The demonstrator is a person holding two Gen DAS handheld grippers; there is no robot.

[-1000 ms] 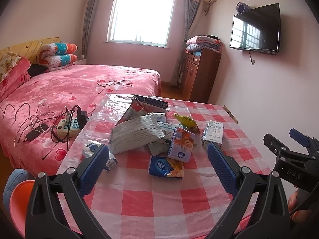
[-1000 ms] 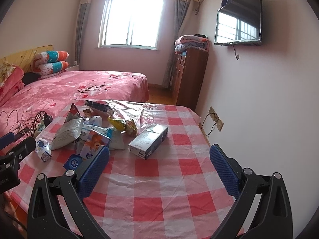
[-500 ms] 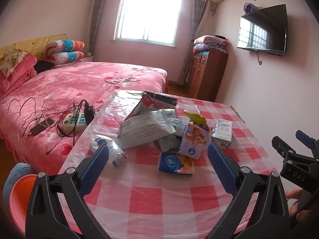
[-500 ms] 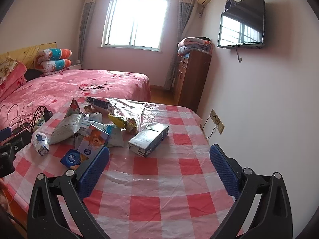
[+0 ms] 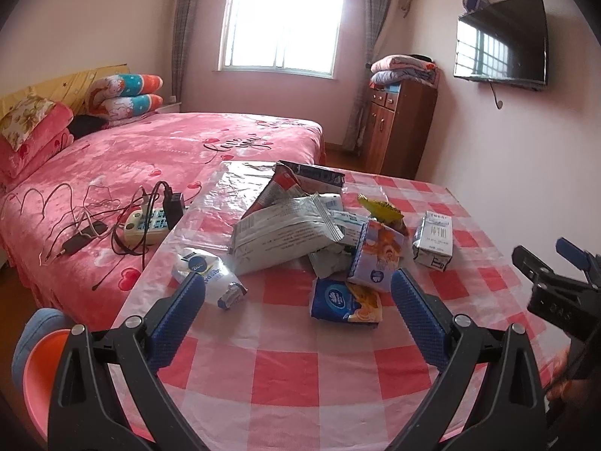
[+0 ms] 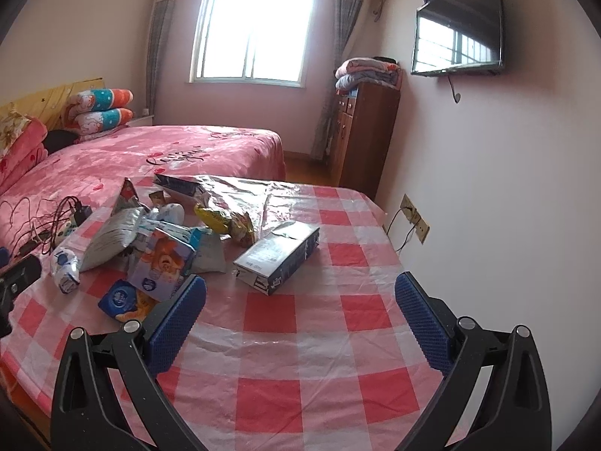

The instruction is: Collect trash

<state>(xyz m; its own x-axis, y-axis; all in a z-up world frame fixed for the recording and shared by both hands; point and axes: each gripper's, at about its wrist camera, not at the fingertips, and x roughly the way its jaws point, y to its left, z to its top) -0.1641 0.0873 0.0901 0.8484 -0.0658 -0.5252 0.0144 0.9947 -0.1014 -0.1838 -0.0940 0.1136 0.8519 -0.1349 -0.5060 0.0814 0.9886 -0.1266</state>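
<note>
Trash (image 5: 300,233) lies heaped on the checked worktop (image 5: 285,368). We hold both the left hand-held gripper (image 5: 298,310) and the right hand-held gripper (image 6: 300,310) wide and empty; best start with the near blue packet (image 5: 343,300), lowering squarely over it.

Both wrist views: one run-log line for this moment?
phase: approach | left tongs: open, empty | right tongs: open, empty | trash pile: on checked table, untouched
</note>
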